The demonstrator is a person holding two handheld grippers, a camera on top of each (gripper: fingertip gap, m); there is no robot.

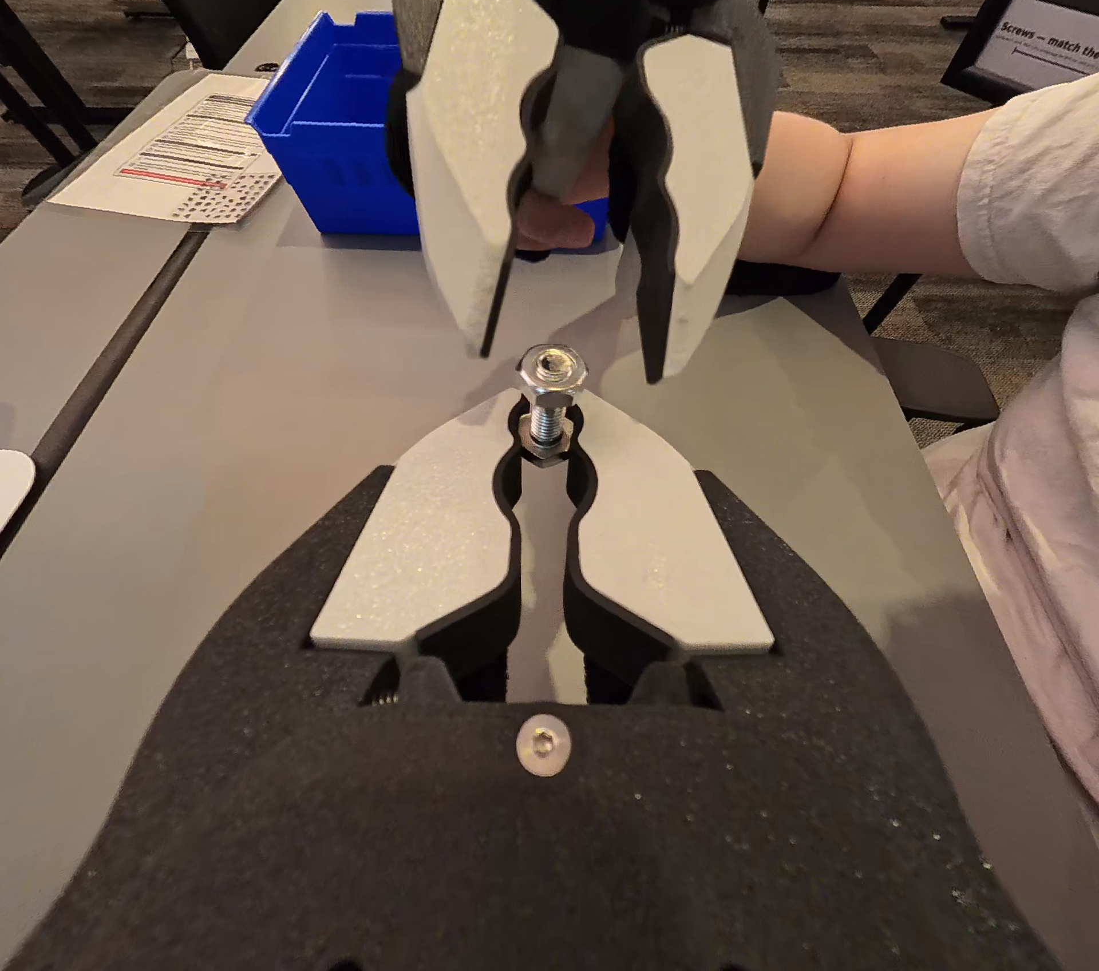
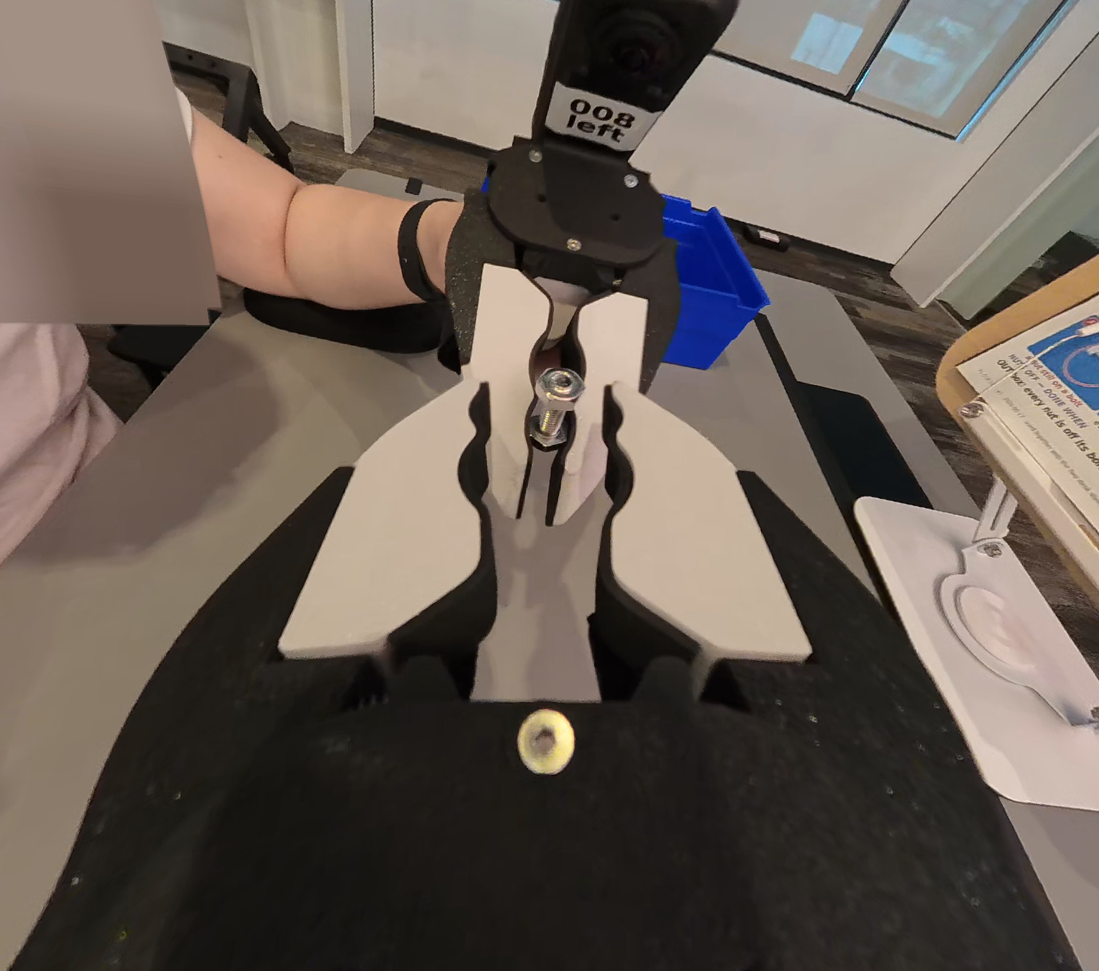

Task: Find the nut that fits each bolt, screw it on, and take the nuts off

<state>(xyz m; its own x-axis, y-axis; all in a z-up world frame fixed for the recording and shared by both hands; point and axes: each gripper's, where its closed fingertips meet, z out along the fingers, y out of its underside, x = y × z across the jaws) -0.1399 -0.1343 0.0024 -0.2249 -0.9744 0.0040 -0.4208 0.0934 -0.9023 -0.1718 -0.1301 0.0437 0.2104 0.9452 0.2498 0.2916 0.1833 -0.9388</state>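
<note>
A silver bolt (image 1: 544,416) stands upright over the grey table (image 1: 238,407). A hex nut (image 1: 553,375) sits at its upper end. My left gripper (image 1: 546,401) is shut on the bolt's lower hex end, in the notch near its fingertips. My right gripper (image 1: 570,364) reaches in from the far side, open and empty. Its fingertips flank the top nut without touching it. In the right wrist view the bolt (image 2: 550,416) and nut (image 2: 559,385) stand between the open right gripper's (image 2: 547,389) tips. The left gripper (image 2: 535,517) faces me, clamped on the bolt.
A blue bin (image 1: 333,134) stands behind the grippers and also shows in the right wrist view (image 2: 707,288). A printed sheet (image 1: 178,152) lies at the far left. A white stand base (image 2: 951,615) holding instruction sheets (image 2: 1041,407) is at the right. A person's forearm (image 1: 862,199) rests on the table. Across from one pair of fingers to the other is roughly 5 centimeters.
</note>
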